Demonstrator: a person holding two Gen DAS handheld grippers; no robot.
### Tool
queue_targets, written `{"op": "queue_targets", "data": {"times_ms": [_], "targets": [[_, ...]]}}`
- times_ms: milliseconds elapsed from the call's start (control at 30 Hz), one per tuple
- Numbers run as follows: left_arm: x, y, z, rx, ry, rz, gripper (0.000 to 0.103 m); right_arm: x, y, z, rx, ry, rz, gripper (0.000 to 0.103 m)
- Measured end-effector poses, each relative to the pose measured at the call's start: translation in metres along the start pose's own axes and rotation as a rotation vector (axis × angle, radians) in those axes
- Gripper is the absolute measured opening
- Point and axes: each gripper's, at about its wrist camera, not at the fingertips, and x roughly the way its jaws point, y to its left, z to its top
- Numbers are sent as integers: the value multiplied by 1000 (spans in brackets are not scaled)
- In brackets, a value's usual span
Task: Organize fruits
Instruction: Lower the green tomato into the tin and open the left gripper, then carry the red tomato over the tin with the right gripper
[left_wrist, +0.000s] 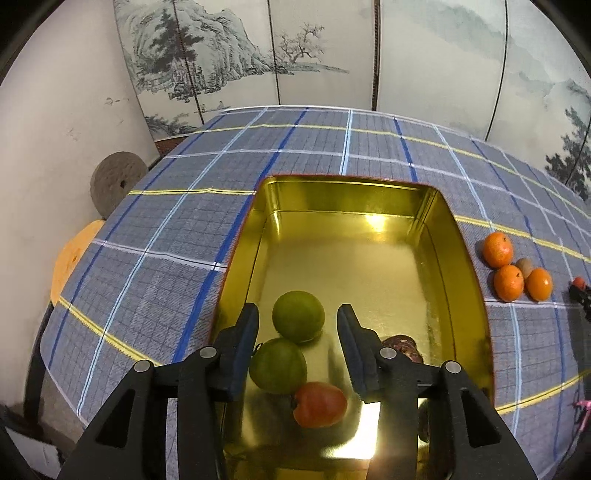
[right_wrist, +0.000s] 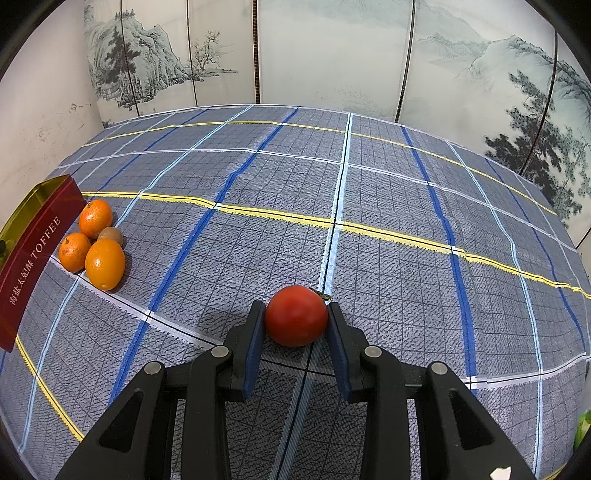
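Fruits beside red tin (right_wrist: 35, 254) lettered "TOFFEE", tomato (right_wrist: 296, 315) in right claw (right_wrist: 296, 321)

The left gripper (left_wrist: 297, 325) points steeply downward, its jaws parted and gripping nothing. The right gripper (right_wrist: 296, 317) also tilts downward, its jaws clamped on a red tomato (right_wrist: 296, 315).

red tin wall (right_wrist: 37, 254) | reads "TOFFEE" + white Chinese chars, too small to make out

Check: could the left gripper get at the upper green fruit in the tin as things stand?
Probably yes. The left gripper hangs open over the gold tin, the green fruit lies uncovered between its fingers, though a second green fruit touches it.
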Motion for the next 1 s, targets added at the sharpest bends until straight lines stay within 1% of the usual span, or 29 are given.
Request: {"op": "queue_targets", "data": {"times_ms": [67,267,433,633,733,800,867,1000], "targets": [[-8,3,-2,-25,-8,-2,52,0,0,0,1,0,0,31],[-29,6,-13,-57,-43,4,58,0,-1,0,3,0,4,30],[-37,4,-21,-59,-50,17,59,0,-1,0,2,-1,1,29],[-43,12,-26,-93,-55,26,60,-3,0,3,27,3,9,29],[-43,15,-28,-107,-52,29,60,-11,8,8,34,-15,45,29],[-44,16,-29,-119,-53,26,60,-17,19,14,16,-29,74,29],[-44,17,-30,-126,-50,22,60,-23,34,19,-9,-43,97,29],[-45,18,-34,-129,-44,25,60,-35,72,30,-70,-67,183,29]]}}
